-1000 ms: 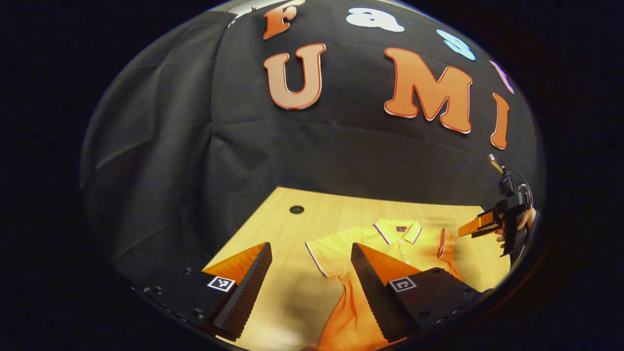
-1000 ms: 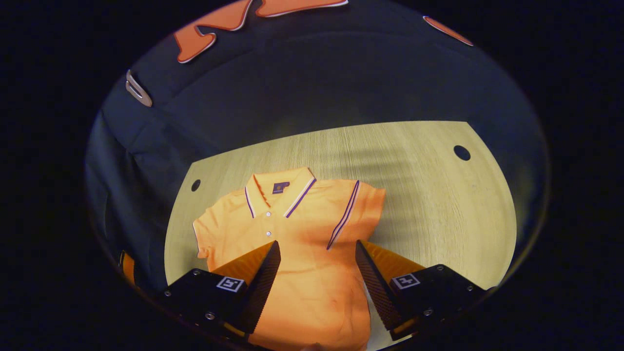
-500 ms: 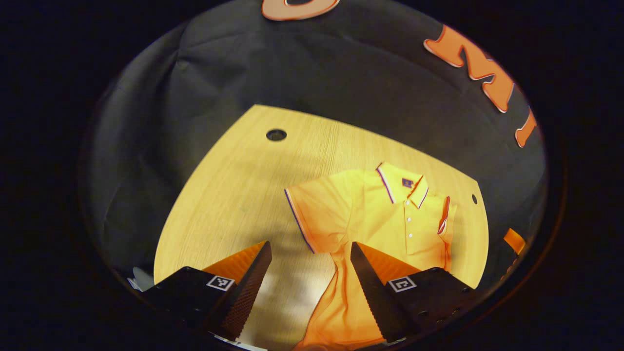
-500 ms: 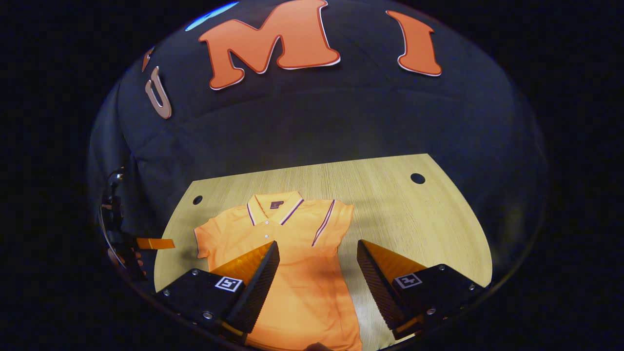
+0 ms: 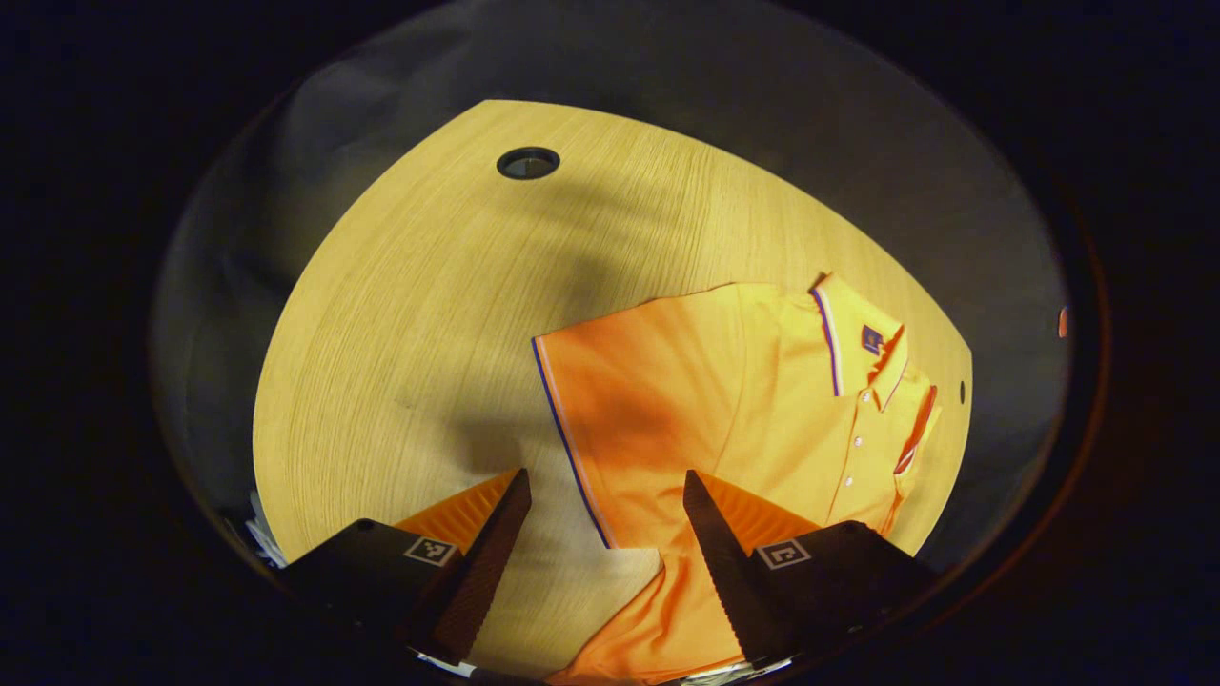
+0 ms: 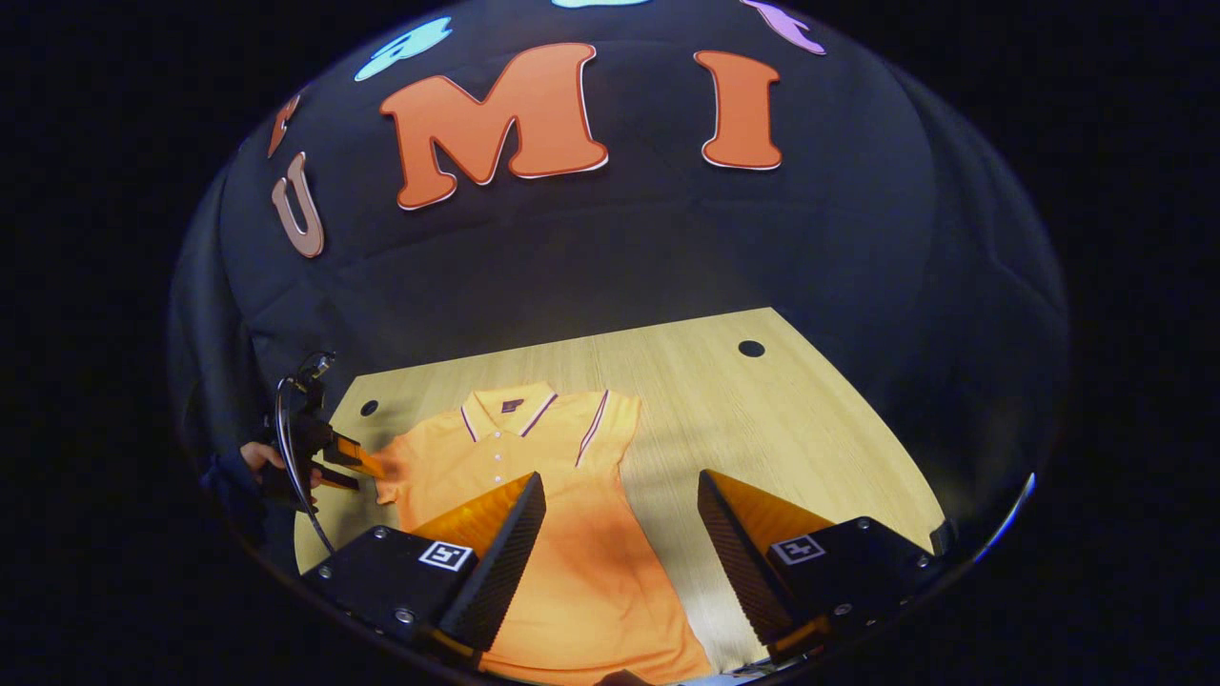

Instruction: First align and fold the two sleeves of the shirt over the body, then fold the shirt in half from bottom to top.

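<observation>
An orange polo shirt (image 5: 762, 410) lies flat on the wooden table (image 5: 419, 314), collar (image 5: 827, 329) to the right in the left gripper view. Its spread sleeve (image 5: 620, 410) has a dark-striped hem that runs down between my fingers. My left gripper (image 5: 603, 474) hovers open just over that hem. In the right gripper view the shirt (image 6: 562, 562) lies lengthwise with its collar (image 6: 505, 405) away from me, and the other sleeve (image 6: 610, 429) is folded onto the body. My right gripper (image 6: 620, 474) is open above the shirt's lower right side. The left gripper (image 6: 335, 462) shows at the spread sleeve's end.
A round cable hole (image 5: 527, 163) sits in the table's far corner, and two more holes (image 6: 751, 348) (image 6: 368, 408) show in the right gripper view. A hand (image 6: 253, 457) holds the left gripper. Black cloth walls close the table's back and sides.
My left gripper has tipped down and moved in onto the spread sleeve's hem. My right gripper has drawn back from the shirt, which looks smaller and farther off. Both stayed open.
</observation>
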`<state>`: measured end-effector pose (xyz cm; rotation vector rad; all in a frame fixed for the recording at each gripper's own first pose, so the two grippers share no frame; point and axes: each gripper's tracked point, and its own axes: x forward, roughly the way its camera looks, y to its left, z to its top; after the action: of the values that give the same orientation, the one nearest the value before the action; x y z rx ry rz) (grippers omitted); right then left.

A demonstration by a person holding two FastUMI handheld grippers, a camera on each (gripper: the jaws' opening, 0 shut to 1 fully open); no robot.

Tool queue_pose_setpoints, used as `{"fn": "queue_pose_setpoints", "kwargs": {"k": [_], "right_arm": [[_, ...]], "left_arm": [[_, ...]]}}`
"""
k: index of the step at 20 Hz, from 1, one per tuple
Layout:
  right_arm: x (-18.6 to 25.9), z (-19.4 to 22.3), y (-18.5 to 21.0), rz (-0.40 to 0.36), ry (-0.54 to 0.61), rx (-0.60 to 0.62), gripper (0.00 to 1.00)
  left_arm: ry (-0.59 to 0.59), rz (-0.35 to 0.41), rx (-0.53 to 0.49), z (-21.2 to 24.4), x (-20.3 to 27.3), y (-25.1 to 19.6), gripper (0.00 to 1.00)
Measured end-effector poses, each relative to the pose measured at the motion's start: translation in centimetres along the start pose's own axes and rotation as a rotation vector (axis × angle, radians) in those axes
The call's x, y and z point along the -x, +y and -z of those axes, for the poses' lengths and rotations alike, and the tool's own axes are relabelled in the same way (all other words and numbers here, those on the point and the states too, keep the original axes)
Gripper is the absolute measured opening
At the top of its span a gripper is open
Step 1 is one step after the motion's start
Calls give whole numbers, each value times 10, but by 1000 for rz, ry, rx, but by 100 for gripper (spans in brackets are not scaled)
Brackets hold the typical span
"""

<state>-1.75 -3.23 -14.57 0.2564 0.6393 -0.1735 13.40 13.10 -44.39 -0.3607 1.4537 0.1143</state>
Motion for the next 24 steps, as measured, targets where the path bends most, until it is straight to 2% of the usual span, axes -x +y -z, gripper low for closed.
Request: {"fn": "queue_pose_setpoints", "kwargs": {"k": [1, 2, 8, 12, 13, 15, 19, 24], "right_arm": [[4, 2, -2, 9, 1, -2, 98], [7, 4, -4, 14, 1, -5, 98], [9, 7, -11, 33, 6, -34, 98], [0, 15, -8, 17, 25, -62, 98], [-1, 17, -7, 15, 28, -64, 98], [-5, 17, -6, 9, 32, -60, 98], [-10, 13, -2, -8, 32, -56, 98], [-11, 8, 7, -47, 29, -72, 98]], "left_arm": [[10, -34, -13, -2, -8, 3, 94], [17, -68, -23, -4, -12, 7, 97], [40, -150, -63, -8, -19, 8, 84], [1, -114, -127, -16, -22, -1, 25], [-12, -77, -144, -18, -19, -6, 14], [-33, 8, -145, -17, -10, -22, 14], [-166, 72, -248, -40, 24, -50, 14], [-260, 150, -378, -48, 57, -107, 14]]}}
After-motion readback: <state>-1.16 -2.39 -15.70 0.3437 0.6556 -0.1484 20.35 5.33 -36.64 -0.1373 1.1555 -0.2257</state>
